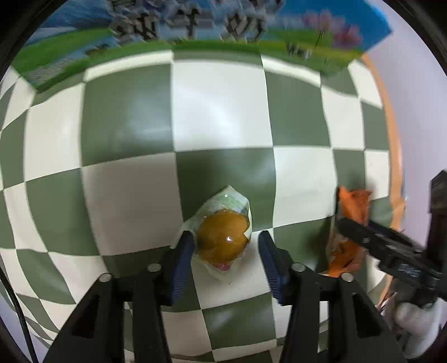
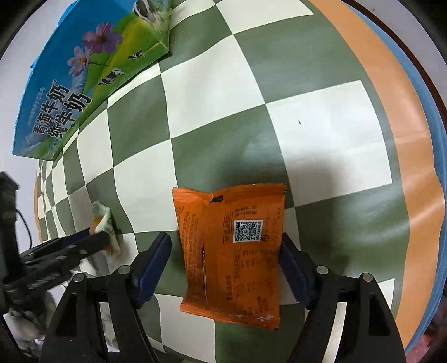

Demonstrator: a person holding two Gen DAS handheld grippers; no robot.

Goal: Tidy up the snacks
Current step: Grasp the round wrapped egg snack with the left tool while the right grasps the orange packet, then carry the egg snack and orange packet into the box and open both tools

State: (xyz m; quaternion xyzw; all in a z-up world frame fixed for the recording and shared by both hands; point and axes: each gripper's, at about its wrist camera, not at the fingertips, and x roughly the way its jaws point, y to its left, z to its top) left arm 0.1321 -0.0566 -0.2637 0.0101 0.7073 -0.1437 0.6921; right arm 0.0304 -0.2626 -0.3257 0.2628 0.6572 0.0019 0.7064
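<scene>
A small clear-wrapped snack with a round brown cake inside (image 1: 222, 236) lies on the green and white checked cloth (image 1: 218, 111). My left gripper (image 1: 226, 248) is open, its jaws on either side of this snack. An orange snack packet (image 2: 233, 251) lies back side up, with a QR code showing, between the open jaws of my right gripper (image 2: 226, 248). The right finger touches the packet's edge; the left finger stands apart from it. The orange packet also shows in the left wrist view (image 1: 350, 209), and the wrapped snack in the right wrist view (image 2: 104, 223).
A blue and green milk carton box (image 1: 195, 25) stands at the far side of the cloth, also seen at the upper left of the right wrist view (image 2: 83, 72). The cloth has an orange border (image 2: 413, 156) near the table's right edge.
</scene>
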